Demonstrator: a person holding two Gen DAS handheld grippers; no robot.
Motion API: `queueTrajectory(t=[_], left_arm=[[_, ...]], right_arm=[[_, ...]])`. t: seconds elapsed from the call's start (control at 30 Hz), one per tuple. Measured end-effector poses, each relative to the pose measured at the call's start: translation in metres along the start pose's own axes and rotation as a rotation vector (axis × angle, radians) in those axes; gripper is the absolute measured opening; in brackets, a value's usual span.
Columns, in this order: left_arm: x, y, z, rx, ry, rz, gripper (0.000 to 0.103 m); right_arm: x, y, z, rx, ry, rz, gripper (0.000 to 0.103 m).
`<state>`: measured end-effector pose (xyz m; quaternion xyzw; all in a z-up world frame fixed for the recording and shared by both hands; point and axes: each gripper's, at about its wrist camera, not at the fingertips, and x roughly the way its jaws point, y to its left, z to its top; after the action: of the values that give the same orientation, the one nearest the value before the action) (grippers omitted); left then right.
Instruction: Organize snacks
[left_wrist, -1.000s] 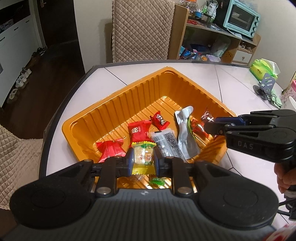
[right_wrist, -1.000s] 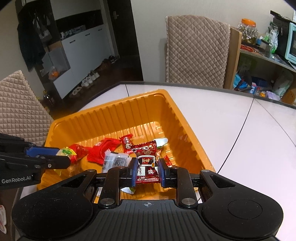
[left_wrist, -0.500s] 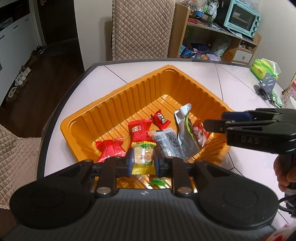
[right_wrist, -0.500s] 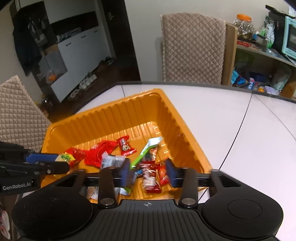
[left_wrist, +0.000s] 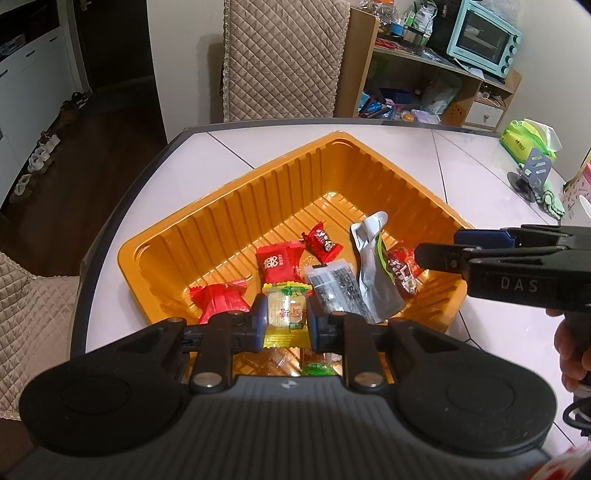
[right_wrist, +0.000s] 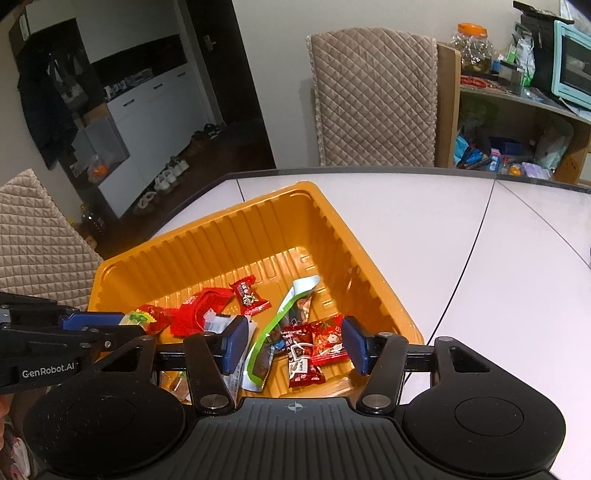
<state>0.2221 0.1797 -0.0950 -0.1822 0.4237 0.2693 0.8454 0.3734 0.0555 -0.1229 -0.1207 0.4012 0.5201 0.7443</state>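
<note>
Two grippers hang over the orange tray (left_wrist: 207, 236) on the bench (right_wrist: 424, 221): the left gripper (left_wrist: 285, 319) pinches a yellow jelly snack (left_wrist: 286, 312), while the right gripper (right_wrist: 295, 341) now has spread fingers, its dark red candy (right_wrist: 301, 356) dropped into the tray.

The left tool (left_wrist: 285, 318) grips a yellow-green snack packet (left_wrist: 286, 309) above the orange tray (left_wrist: 236, 206) of wrapped snacks.

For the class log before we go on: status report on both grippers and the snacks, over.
Left gripper shut on yellow-green snack packet above orange tray. Right gripper open, empty, over dark red snack packet lying in tray. Nothing in the way.
</note>
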Motion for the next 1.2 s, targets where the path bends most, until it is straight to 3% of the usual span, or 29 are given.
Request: queueTrajectory(t=[0.37,0.6,0.9,1.2], left_arm=[[0.011,-0.002,0.007,0.007,0.001,-0.001,0.021],[0.009,0.005,0.005,-0.019,0.009,-0.001,0.032],[-0.002,0.006,0.003,-0.027,-0.001,-0.003,0.035],[-0.022,0.003,0.001,-0.031,-0.022,0.012,0.045]], right_arm=[[-0.002,-0.004,-0.002,0.015,0.004,0.000,0.056],[-0.005,-0.004,-0.005,0.025,0.007,0.011,0.056],[-0.011,0.003,-0.007,0.022,0.004,0.020,0.056],[-0.025,0.008,-0.009,0.031,-0.023,0.030,0.056]])
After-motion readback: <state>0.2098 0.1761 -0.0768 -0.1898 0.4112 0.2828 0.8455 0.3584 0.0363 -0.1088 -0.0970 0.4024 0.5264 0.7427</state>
